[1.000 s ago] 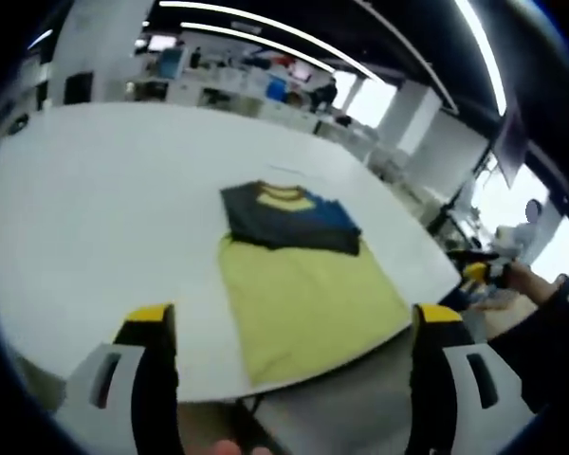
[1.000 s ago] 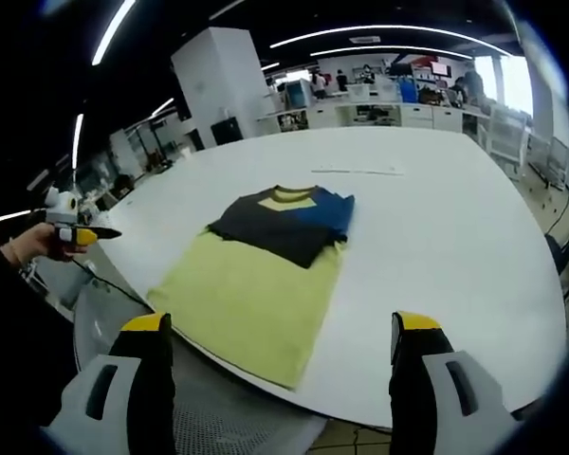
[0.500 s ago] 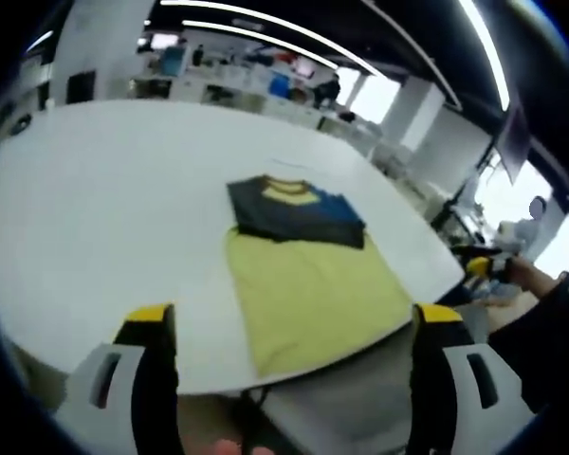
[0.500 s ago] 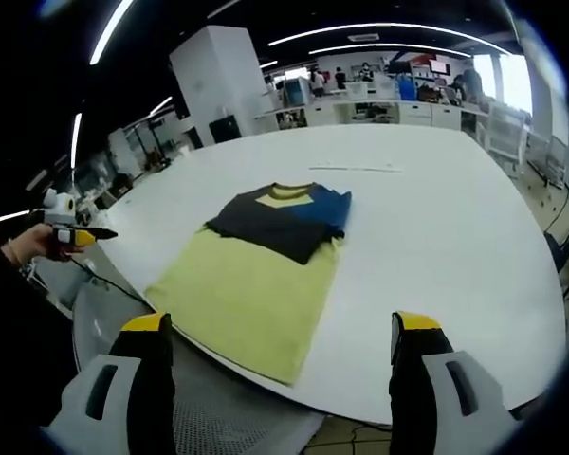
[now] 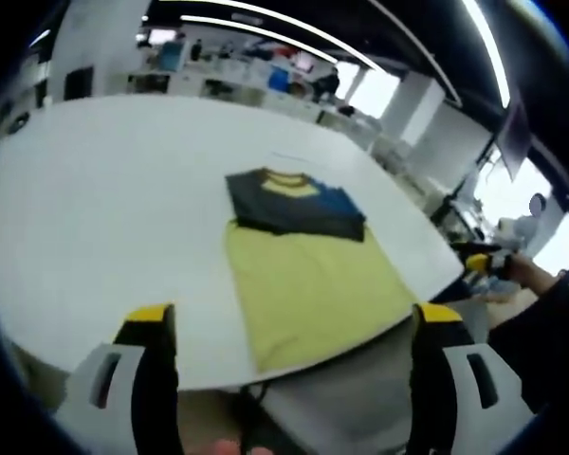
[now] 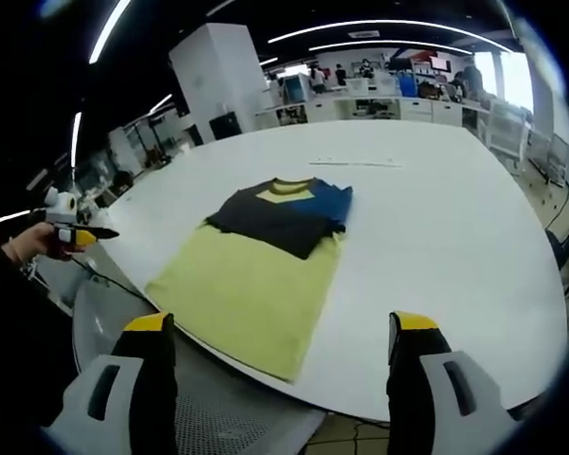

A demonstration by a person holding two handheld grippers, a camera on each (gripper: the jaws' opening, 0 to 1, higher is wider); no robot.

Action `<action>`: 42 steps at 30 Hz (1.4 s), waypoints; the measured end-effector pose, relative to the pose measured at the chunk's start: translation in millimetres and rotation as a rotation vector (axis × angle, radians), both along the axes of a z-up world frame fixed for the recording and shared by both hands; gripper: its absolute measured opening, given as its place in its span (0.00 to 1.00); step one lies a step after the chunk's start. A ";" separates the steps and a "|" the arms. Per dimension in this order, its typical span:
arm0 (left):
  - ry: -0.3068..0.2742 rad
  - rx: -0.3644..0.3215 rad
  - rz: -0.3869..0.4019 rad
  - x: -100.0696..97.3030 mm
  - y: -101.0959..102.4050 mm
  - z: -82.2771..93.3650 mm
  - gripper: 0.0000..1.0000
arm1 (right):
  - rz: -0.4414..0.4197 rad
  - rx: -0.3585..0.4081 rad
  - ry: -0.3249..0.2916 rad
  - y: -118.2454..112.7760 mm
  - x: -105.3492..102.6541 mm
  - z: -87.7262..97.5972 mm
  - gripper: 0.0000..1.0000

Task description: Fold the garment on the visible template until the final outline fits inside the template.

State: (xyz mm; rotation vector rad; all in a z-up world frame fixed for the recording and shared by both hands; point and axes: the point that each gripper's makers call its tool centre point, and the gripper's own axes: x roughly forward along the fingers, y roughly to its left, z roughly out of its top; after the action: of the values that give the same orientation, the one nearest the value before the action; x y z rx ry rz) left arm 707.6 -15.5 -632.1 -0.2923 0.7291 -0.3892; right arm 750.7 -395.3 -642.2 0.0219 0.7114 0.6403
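Left gripper point(image 5: 289, 327) low in the left gripper view, jaws wide apart, yellow tips at lower left and lower right of the frame, nothing between them. Held off the near edge of the table point(image 5: 95, 199), aimed across it. Not touching the cloth.

Right gripper point(image 6: 283, 327) same pose in the right gripper view: jaws spread wide, empty, rising from the bottom of the frame, clear of the table edge.

Also visible across views: right gripper at far right of the left gripper view point(image 5: 474, 258), gripped by a hand with a dark sleeve; left gripper at far left of the right gripper view point(image 6: 71, 230), likewise in a hand. Too small there to read jaw state.

Garment point(image 5: 303, 265) flat at frame centre in the left gripper view, on the white table; centre-left in the right gripper view point(image 6: 261, 261). Yellow body toward the near table edge, dark upper part with a yellow collar area and a blue patch on the far side. Dark part looks folded over the yellow, fold layering hard to make out. Near hem just at the table edge; overhang or not, cannot tell.

Template outline not discernible on the white top. Faint thin line on the table beyond the garment point(image 6: 356, 163), identity unclear.

Grey mesh chair point(image 6: 171, 398) under the near edge, cut off by the bottom of the frame. Background office blurred.
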 end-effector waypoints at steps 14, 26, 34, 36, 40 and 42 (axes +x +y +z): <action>0.110 0.031 -0.035 -15.4 -2.7 -50.4 0.88 | 0.052 -0.001 0.090 10.6 -6.9 -37.4 0.81; 0.166 0.042 -0.079 -17.5 -11.7 -85.2 0.77 | 0.080 0.001 0.163 15.6 -13.3 -66.0 0.65; 0.205 0.062 -0.108 -19.8 -17.0 -107.1 0.67 | 0.098 -0.017 0.200 15.9 -12.5 -82.0 0.56; 0.214 0.057 -0.103 -20.0 -17.3 -110.4 0.63 | 0.105 -0.021 0.210 16.6 -13.0 -86.1 0.54; 0.219 0.040 -0.094 -19.1 -17.6 -113.5 0.56 | 0.110 -0.021 0.231 17.4 -14.7 -93.4 0.52; 0.227 0.037 -0.093 -18.7 -17.4 -117.5 0.54 | 0.112 -0.020 0.239 17.6 -15.5 -96.7 0.50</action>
State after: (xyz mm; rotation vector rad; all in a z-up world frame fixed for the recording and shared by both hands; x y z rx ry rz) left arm 688.9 -32.9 -749.6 -0.2707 0.9745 -0.4348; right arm 735.2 -377.7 -738.8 0.0409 0.9550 0.7458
